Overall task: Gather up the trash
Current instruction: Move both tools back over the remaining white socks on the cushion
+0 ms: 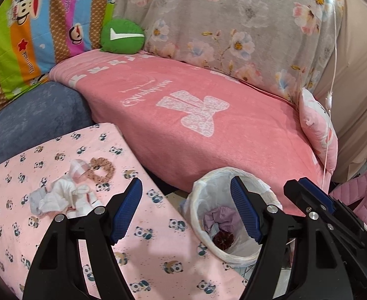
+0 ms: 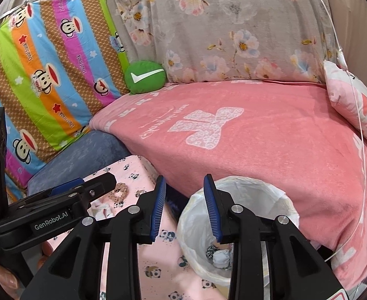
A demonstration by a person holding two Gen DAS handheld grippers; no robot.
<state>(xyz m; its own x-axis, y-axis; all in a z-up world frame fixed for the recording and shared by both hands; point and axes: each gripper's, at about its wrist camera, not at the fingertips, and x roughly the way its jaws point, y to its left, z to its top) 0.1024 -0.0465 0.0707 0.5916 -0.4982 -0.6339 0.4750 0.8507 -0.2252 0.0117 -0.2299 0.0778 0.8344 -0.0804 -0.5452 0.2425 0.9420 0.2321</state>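
Observation:
Crumpled white tissues (image 1: 58,197) and a brown scrunchie (image 1: 103,170) lie on the pink panda-print cloth (image 1: 158,257). My left gripper (image 1: 188,210) hangs open above the cloth's edge, with nothing between its blue pads. To its right stands a small bin with a white liner (image 1: 196,215), holding purple paper and a dark scrunchie. My right gripper (image 2: 186,210) is open and empty at the bin's (image 2: 278,197) left rim. White tissue (image 2: 222,257) lies inside the bin. The left gripper (image 2: 83,190) shows from the side, partly covering the tissues (image 2: 103,210) and scrunchie (image 2: 119,190).
A sofa with a pink blanket (image 1: 208,130) runs behind the bin. A green round cushion (image 1: 122,37), a floral cover (image 1: 233,20) and a striped monkey-print cover (image 1: 33,37) back it. A pink pillow (image 1: 318,130), a hanging white cord (image 1: 329,105) and a pink padded garment (image 1: 358,195) are at right.

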